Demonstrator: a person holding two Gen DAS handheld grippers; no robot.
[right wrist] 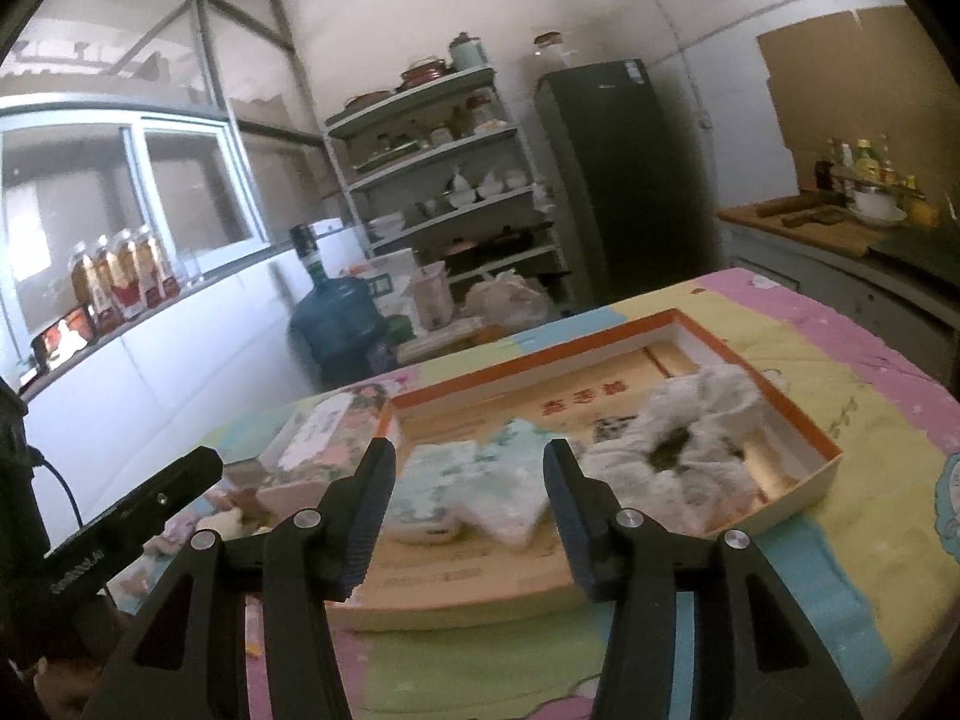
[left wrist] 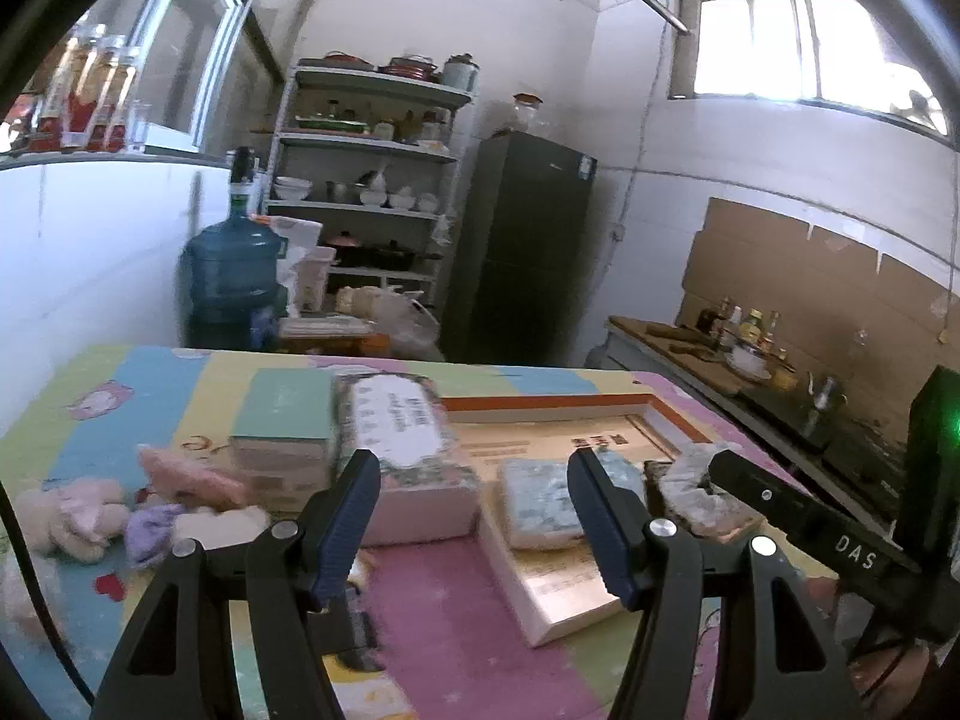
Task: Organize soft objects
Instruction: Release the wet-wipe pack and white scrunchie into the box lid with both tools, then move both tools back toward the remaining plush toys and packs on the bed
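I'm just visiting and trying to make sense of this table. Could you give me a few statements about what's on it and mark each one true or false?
1. The shallow orange-rimmed cardboard tray holds a pale blue folded cloth. True.
2. Both grippers are clamped on cloth. False: the left gripper and the right gripper stand open with nothing between their fingers.
3. A fluffy white cloth with a dark centre lies in the same tray. True.
4. The small pink and purple plush toys are inside the tray. False: they lie on the colourful striped table cover, outside it.
5. The blue water jug stands on the table. False: it stands behind it.
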